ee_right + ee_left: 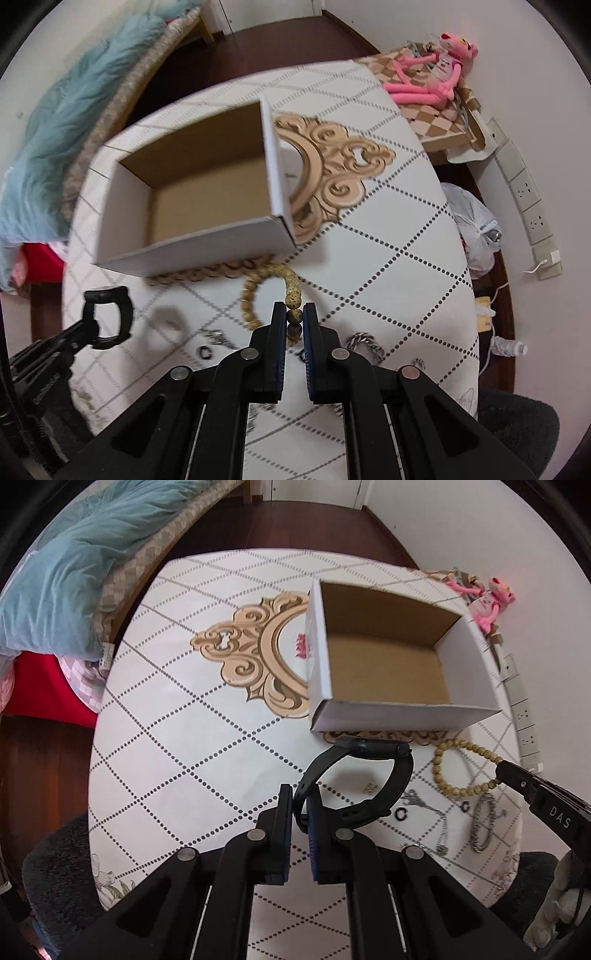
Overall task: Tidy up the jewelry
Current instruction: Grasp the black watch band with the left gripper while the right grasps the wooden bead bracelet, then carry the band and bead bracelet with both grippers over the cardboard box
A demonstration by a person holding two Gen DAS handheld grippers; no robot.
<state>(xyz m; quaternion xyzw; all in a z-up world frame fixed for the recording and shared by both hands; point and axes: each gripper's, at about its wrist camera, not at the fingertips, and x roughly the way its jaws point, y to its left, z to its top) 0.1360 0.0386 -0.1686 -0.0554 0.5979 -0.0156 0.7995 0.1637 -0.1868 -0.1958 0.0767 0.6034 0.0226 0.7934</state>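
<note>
My left gripper [300, 801] is shut on the strap of a black watch [369, 749] and holds it above the table, just in front of an open white cardboard box [399, 710]. My right gripper [294, 314] is shut on a tan beaded bracelet [258, 288], which hangs near the box's [192, 251] front wall. In the right wrist view the watch [110, 314] shows at the left. In the left wrist view the bracelet [443, 768] and the right gripper [498, 771] show at the right.
A silver chain bracelet [484, 823], small black rings [400, 814] and a necklace [417, 799] lie on the patterned white table [184, 738]. A pink plush toy [432, 74] sits at the far right. A bed with a blue blanket [66, 572] is at the left.
</note>
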